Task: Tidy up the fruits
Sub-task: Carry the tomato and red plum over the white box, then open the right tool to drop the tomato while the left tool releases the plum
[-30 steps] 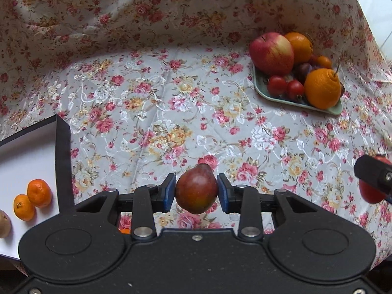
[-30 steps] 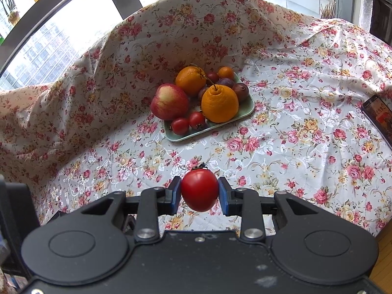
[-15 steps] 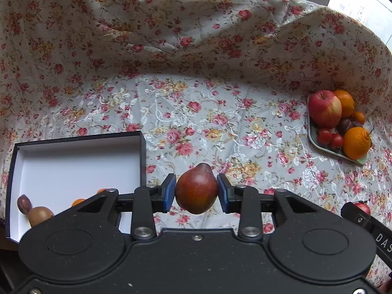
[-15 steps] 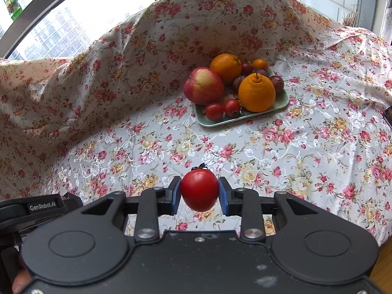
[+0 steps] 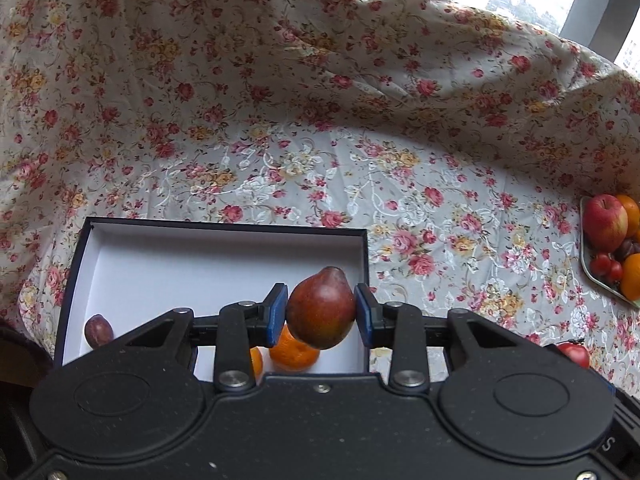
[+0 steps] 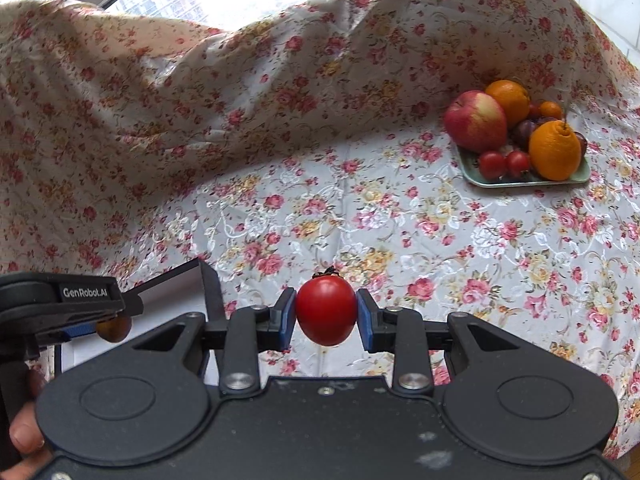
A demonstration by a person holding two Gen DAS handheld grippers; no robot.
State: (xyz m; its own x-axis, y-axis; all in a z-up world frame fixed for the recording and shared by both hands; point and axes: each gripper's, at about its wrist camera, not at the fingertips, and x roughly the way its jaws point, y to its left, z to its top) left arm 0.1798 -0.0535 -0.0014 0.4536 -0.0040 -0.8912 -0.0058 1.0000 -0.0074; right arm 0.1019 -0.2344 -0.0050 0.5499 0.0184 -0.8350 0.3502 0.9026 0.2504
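Left gripper point(image 5: 321, 309): both blue pads pressed onto one red-brown pear point(image 5: 320, 307), stem end up; held above the near right part of the box.
Right gripper point(image 6: 326, 312): pinching one red tomato point(image 6: 325, 310) between its pads, calyx on top; held over bare cloth, right of the box corner.
Box point(image 5: 224, 227): one, dark rim, white inside, open top, on the floral cloth point(image 5: 400, 184). In the right wrist view only its right corner point(image 6: 208, 280) shows.
Box contents, visible count: one dark plum point(image 5: 98, 330) near the left wall; two mandarins, a larger one point(image 5: 294, 350) right under the pear and a part-hidden one point(image 5: 256, 364) beside it. The gripper body covers the near part of the box, so the count may be short.
Tray point(image 6: 524, 182): one, pale green, well apart from the box, toward the right of the cloth.
Tray contents, right wrist view: one apple point(image 6: 475, 121); two large oranges, rear point(image 6: 509, 99) and front point(image 6: 554, 151); one small mandarin point(image 6: 551, 109); two small tomatoes point(image 6: 505, 164) side by side at the front edge; dark plums point(image 6: 525, 131) behind the front orange, at least two, exact number cannot be told.
Cross view: the left gripper's side point(image 6: 72, 300) shows at the left edge of the right wrist view, with part of a hand point(image 6: 24, 436) below it.
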